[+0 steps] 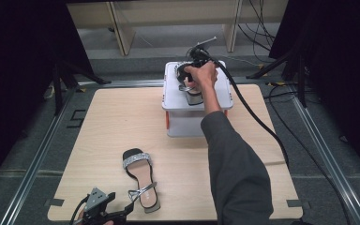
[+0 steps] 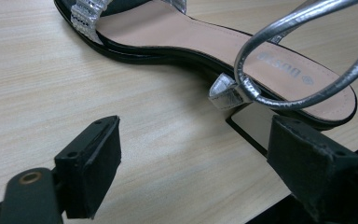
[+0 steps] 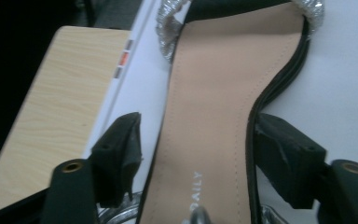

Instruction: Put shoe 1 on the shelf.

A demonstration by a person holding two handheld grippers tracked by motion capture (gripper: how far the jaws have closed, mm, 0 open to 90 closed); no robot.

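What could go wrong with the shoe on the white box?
The right gripper has its jaws around the sandal on the white box; the left jaw looks clear of it, so a lift might drop it. The second sandal lies near the table's front edge, where the left gripper could nudge it off.

Two sandals [image 1: 140,177] [image 1: 191,85], one white box [image 1: 174,104]

From my seat I see a light wooden table [image 1: 122,117] on a grey floor [image 1: 337,154] with metal rails [image 1: 33,164]. Beyond it stand pale furniture legs [image 1: 122,28] and loose black cables [image 1: 262,23]. Both sides are dark, perhaps curtained.
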